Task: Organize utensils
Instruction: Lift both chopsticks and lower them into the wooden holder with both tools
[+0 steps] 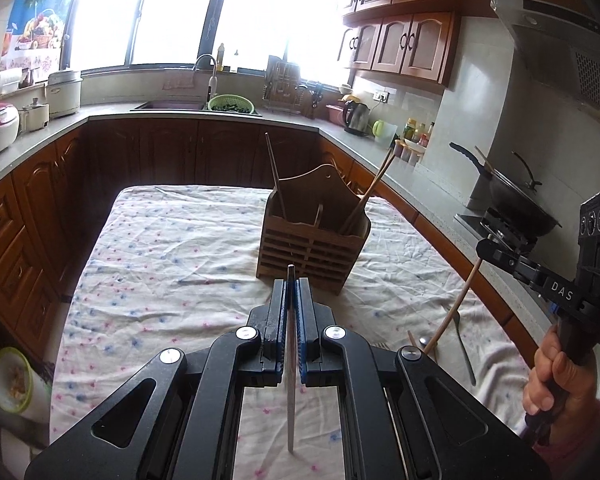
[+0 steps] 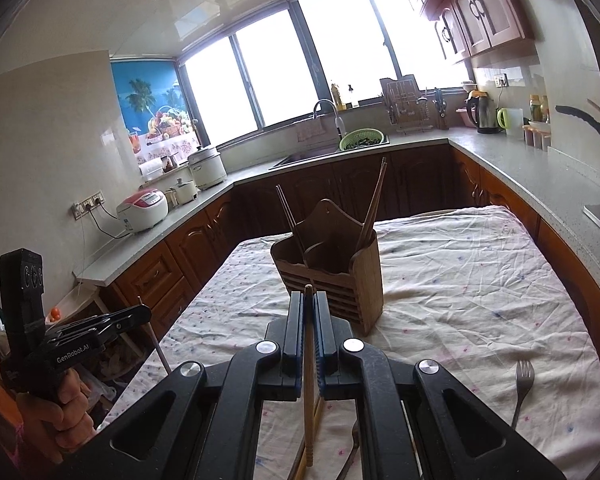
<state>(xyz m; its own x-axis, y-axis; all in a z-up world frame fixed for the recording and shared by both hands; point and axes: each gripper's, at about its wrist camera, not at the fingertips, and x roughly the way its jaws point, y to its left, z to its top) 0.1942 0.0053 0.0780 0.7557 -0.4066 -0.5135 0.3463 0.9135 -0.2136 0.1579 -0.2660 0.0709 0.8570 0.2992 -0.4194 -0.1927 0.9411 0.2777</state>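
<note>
A wooden utensil holder stands on the cloth-covered table, with chopsticks leaning in its left and right compartments; it also shows in the right wrist view. My left gripper is shut on a metal chopstick, held above the table just in front of the holder. My right gripper is shut on a wooden chopstick, also in front of the holder; it shows in the left wrist view at the right.
A metal fork lies on the cloth at the right. A spoon and other utensils lie near the table's right edge. Kitchen counters with a kettle, wok and rice cookers surround the table.
</note>
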